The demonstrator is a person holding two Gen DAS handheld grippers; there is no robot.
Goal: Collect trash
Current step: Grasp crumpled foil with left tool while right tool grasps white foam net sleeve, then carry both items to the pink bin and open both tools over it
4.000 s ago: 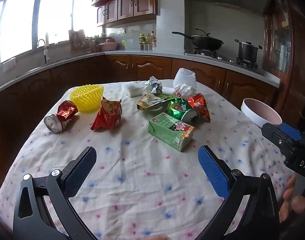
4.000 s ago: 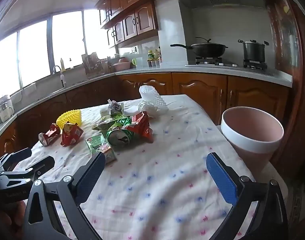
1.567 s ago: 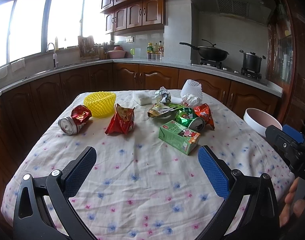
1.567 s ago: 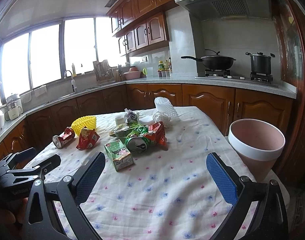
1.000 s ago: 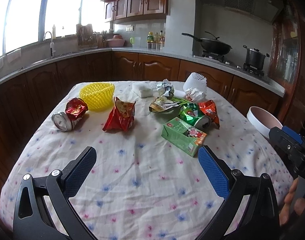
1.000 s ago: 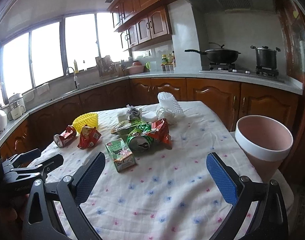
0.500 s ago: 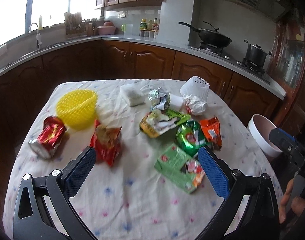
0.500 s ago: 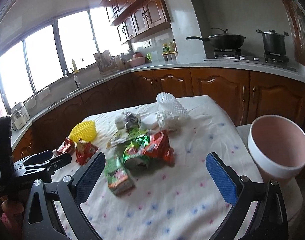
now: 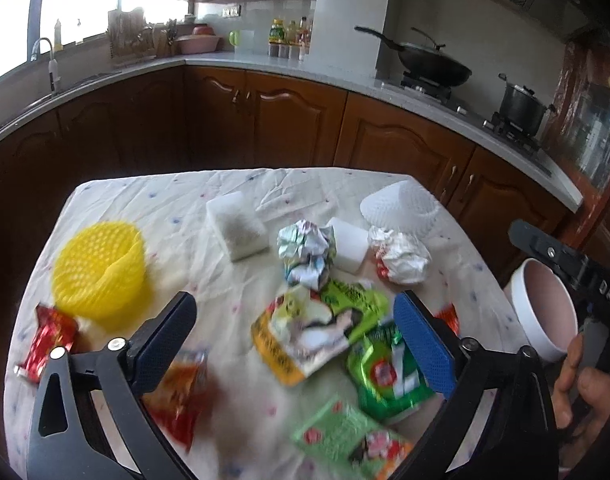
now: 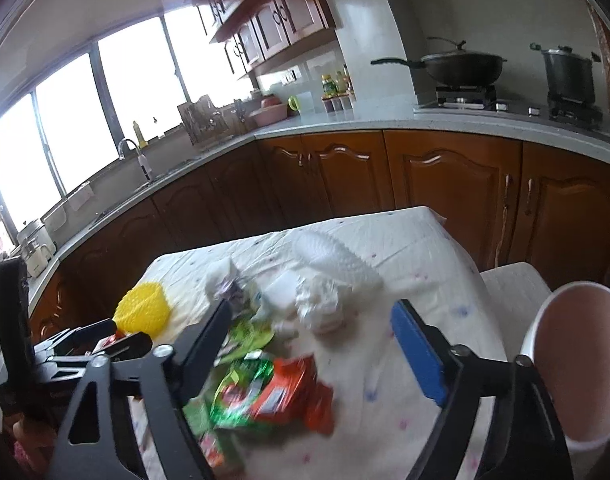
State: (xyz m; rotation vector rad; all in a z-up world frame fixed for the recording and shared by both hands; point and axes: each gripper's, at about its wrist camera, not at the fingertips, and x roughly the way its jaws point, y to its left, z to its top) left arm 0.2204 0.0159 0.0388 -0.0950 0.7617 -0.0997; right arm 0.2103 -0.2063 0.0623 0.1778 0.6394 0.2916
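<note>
Left wrist view: both tongs (image 9: 293,340) (image 10: 309,344) gape; two foam blocks (image 9: 241,228), one bin (image 9: 543,312)

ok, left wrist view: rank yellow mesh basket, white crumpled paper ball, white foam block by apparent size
1. yellow mesh basket, clearly largest.
2. white crumpled paper ball and white foam block look about alike; the block is partly hidden, so no ranking between them.

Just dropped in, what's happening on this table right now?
A person holds a gripper in each hand above a table littered with trash. The left gripper is open over a yellow-and-green snack wrapper, holding nothing. The right gripper is also open and empty, above an orange wrapper and a green wrapper. The pink bin waits at the table's right edge; nothing is picked up yet.
</note>
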